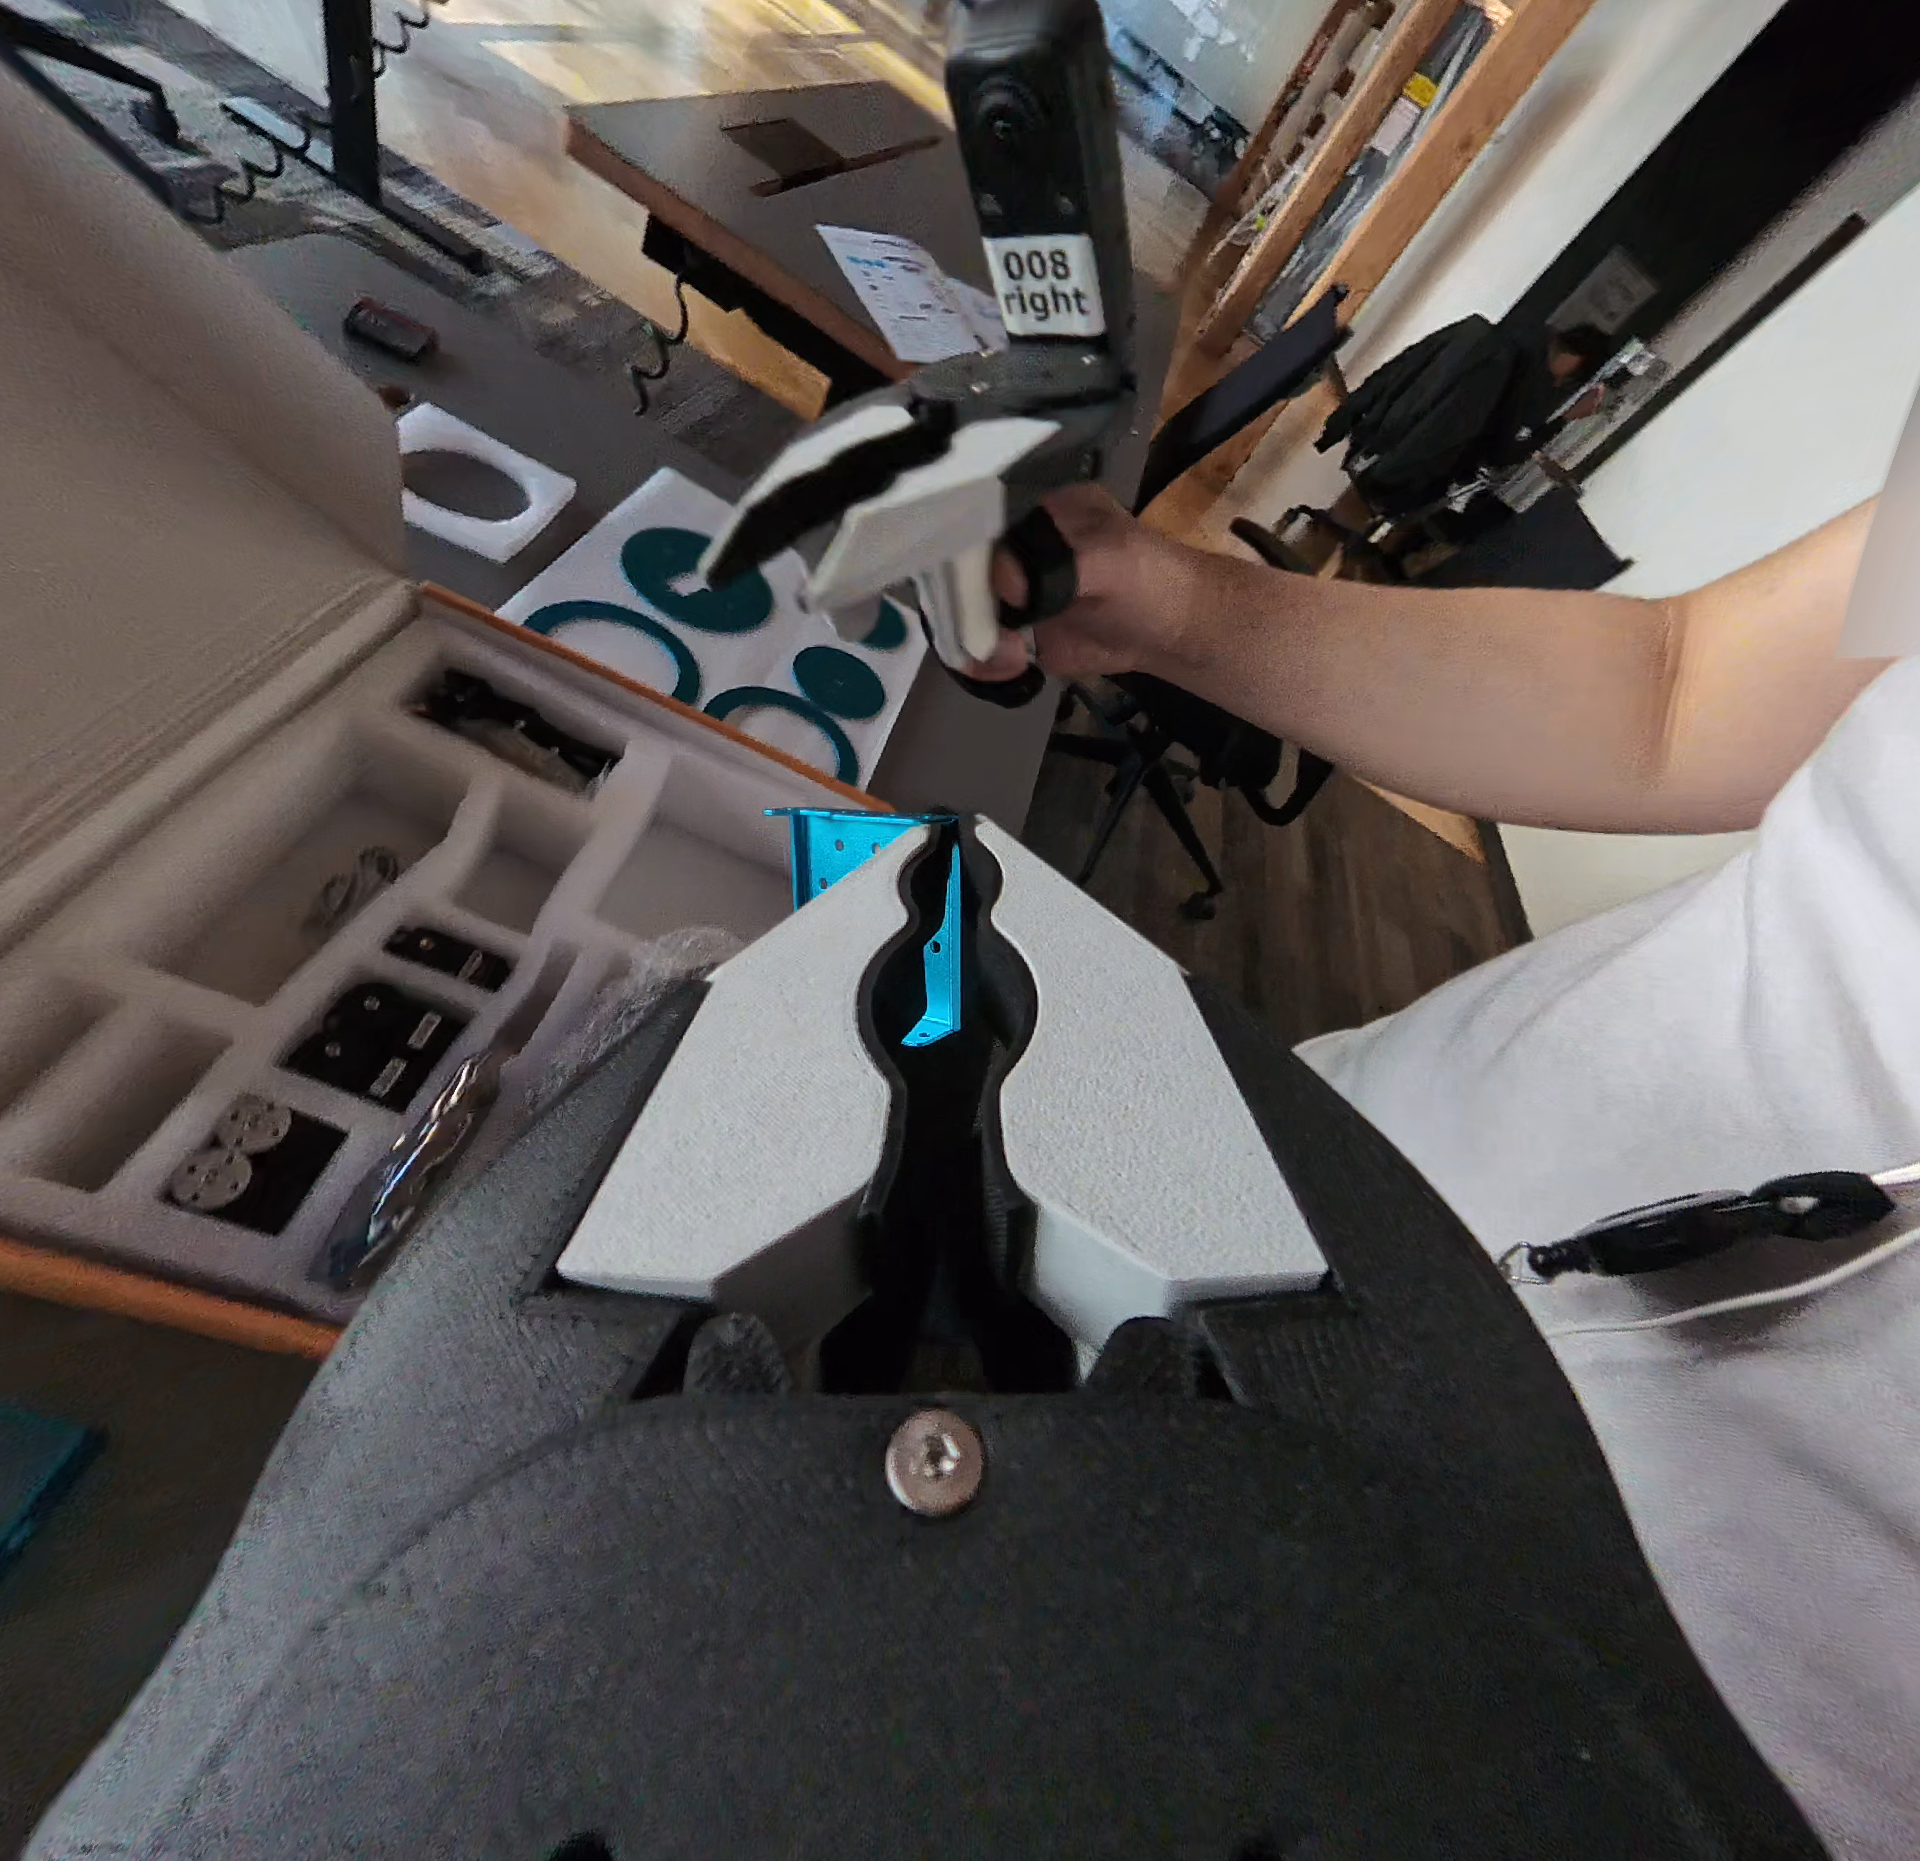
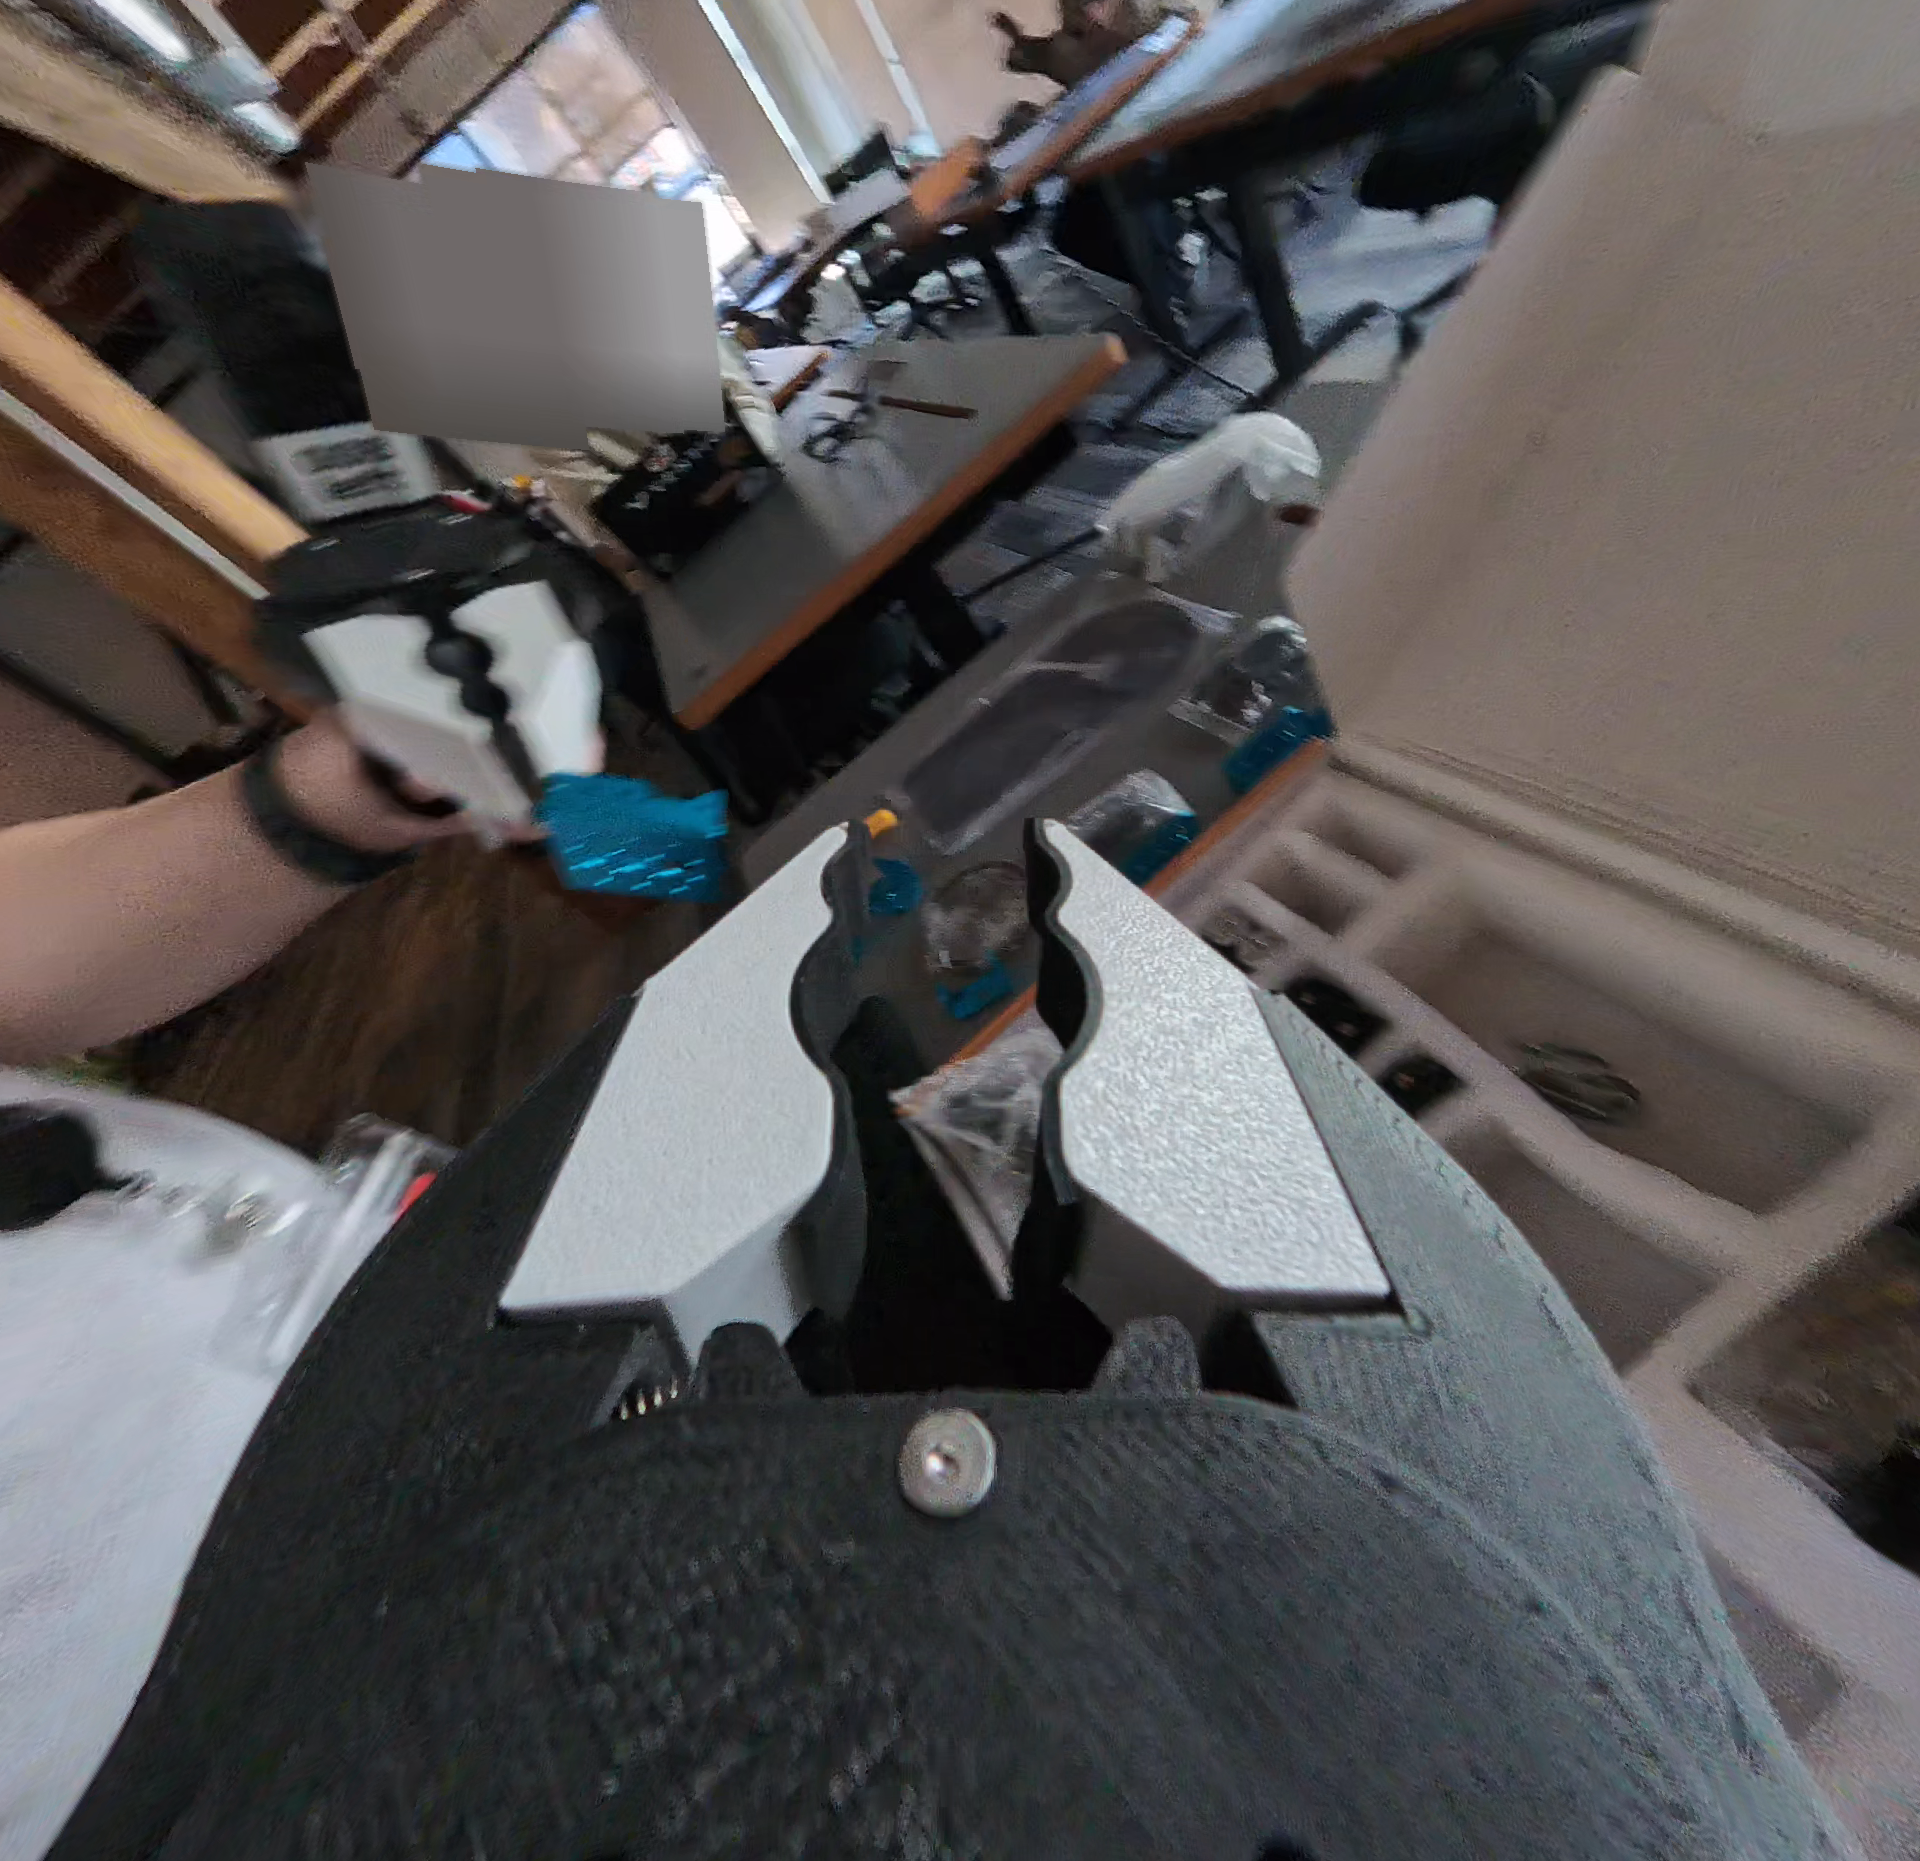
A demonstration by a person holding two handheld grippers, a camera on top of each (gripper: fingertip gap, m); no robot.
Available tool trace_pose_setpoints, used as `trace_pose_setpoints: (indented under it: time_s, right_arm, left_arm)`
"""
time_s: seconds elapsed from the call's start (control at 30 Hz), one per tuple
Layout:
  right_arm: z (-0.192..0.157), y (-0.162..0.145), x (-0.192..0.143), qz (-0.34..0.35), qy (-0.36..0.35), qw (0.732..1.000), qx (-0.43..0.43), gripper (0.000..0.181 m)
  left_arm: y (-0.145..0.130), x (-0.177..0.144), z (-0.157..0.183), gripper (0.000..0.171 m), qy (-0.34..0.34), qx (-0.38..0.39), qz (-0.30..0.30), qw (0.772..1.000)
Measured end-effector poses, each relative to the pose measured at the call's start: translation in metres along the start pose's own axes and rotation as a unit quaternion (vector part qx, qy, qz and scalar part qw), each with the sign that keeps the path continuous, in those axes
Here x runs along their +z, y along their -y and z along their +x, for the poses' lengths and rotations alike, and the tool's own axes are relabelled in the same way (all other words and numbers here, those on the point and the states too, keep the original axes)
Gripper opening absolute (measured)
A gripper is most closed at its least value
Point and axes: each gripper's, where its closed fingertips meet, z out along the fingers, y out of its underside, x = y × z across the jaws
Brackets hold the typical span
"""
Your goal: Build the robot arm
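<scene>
My left gripper [image 1: 961, 826] is shut on a blue metal bracket with holes [image 1: 831, 857]; the bracket sticks out left past the fingertips and runs down between the jaws. It is held in the air beside an open foam-lined case [image 1: 343, 772] with several compartments of small metal parts. My right gripper [image 2: 951, 837] is open and empty, held by a hand over the table edge. It also shows in the left wrist view [image 1: 774, 577], above a white foam sheet with teal rings [image 1: 582, 585]. The left gripper [image 2: 525, 788] with its bracket [image 2: 634, 840] shows in the right wrist view.
Clear plastic bags of small parts [image 2: 971, 1105] and loose blue pieces [image 2: 1273, 741] lie on the table by the case [image 2: 1475, 990]. The raised case lid [image 2: 1662, 461] stands to the right. Other desks [image 2: 914, 481], office chairs [image 1: 1174, 772] and a wooden floor lie beyond. A person's white shirt [image 1: 1662, 1084] is close. One gripper's finger ends stand about 11 cm off the other's.
</scene>
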Motion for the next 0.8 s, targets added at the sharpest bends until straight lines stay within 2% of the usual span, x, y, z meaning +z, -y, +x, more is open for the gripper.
trace_pose_setpoints:
  time_s: [0.07,0.13,0.27,0.37,0.43,0.53,0.63,0.73,0.8]
  right_arm:
    - [-0.05,0.005,-0.012,0.012,0.046,0.998,-0.042,0.03]
    - [-0.079,0.018,-0.024,0.035,0.065,0.996,-0.042,0.022]
    - [-0.111,0.051,-0.037,0.087,0.077,0.992,-0.048,0.034]
    - [-0.12,0.068,-0.031,0.115,0.097,0.987,-0.058,0.046]
    - [-0.121,0.08,-0.027,0.14,0.135,0.98,-0.03,0.044]
    - [-0.138,0.089,-0.026,0.155,0.228,0.961,0.007,0.027]
    - [-0.149,0.094,-0.032,0.181,0.275,0.944,0.024,0.01]
    - [-0.15,0.09,-0.033,0.177,0.285,0.941,0.044,0.002]
    - [-0.144,0.088,-0.036,0.18,0.26,0.947,0.05,0.001]
  left_arm:
    - [0.02,0.004,0.012,0.0,-0.046,0.0,0.017,0.999]
    - [0.048,0.003,0.024,0.0,-0.111,-0.022,0.059,0.992]
    - [0.097,-0.01,0.04,0.0,-0.231,-0.065,0.129,0.962]
    - [0.123,-0.023,0.056,0.0,-0.335,-0.096,0.16,0.923]
    - [0.133,-0.026,0.063,0.0,-0.376,-0.107,0.167,0.905]
    - [0.144,-0.028,0.07,0.0,-0.412,-0.121,0.178,0.885]
    - [0.144,-0.025,0.073,0.0,-0.425,-0.125,0.173,0.88]
    - [0.141,-0.023,0.072,0.0,-0.436,-0.142,0.173,0.872]
    - [0.138,-0.017,0.062,0.002,-0.426,-0.168,0.173,0.872]
